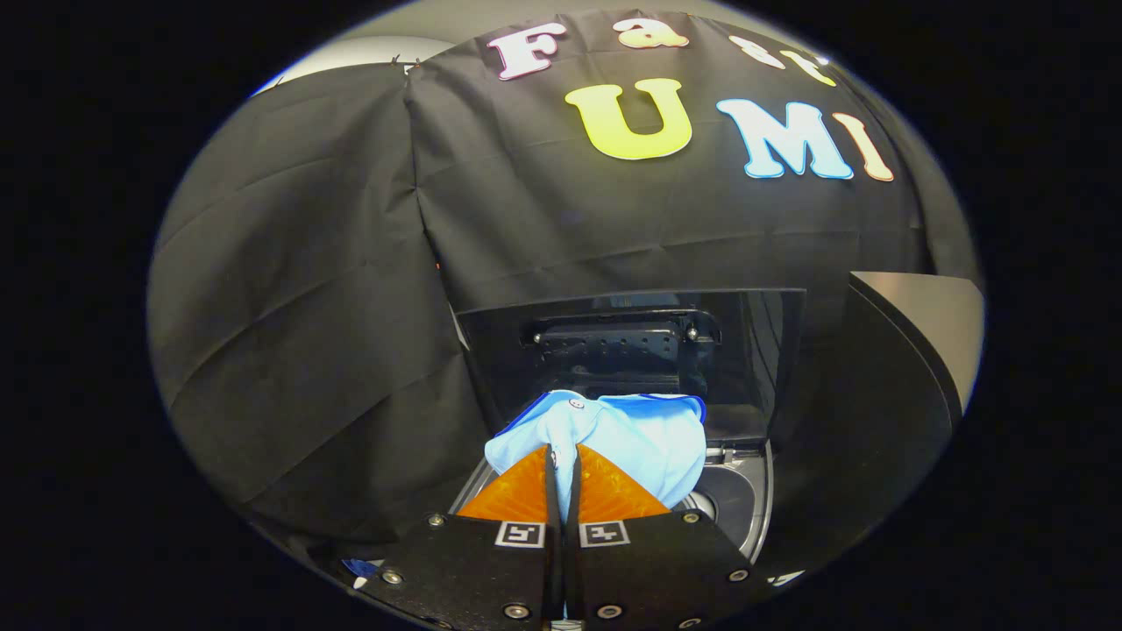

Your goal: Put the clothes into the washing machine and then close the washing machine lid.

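A light blue garment (624, 438) with a darker blue trim hangs bunched from my gripper (563, 457), whose two fingers are shut on a fold of it. The cloth is held above the open top of the washing machine (741, 504), whose round drum opening shows just to the right below the garment. The machine's dark glossy lid (631, 350) stands raised upright behind the garment, its hinge bracket visible at its middle.
Black cloth walls (307, 333) hang close on the left and behind the machine. A grey-topped dark object (920, 333) rises to the right of the lid.
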A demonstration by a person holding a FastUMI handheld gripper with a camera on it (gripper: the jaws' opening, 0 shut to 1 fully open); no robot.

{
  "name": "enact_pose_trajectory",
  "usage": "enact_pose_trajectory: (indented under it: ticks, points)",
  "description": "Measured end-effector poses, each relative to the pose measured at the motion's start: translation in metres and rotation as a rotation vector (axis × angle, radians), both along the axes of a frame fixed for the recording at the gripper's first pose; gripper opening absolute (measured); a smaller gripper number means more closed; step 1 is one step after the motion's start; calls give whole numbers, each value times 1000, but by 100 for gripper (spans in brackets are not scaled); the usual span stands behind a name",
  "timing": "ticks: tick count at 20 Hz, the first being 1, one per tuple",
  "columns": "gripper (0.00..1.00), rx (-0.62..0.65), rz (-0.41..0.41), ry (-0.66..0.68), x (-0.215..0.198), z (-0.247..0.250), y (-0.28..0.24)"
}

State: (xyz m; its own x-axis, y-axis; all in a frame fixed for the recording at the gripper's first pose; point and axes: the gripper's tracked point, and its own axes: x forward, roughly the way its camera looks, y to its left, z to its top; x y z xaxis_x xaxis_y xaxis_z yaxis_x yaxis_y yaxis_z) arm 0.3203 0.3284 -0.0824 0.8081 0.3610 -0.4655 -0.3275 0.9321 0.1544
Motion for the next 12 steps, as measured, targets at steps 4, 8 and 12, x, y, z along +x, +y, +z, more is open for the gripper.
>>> enact_pose_trajectory:
  ticks: [4,8,12]
  points:
    - [1,-9,-49,42,12,-34,-2]
    - [4,-32,-91,114,14,-70,-3]
    - [7,-59,-117,174,9,-100,-3]
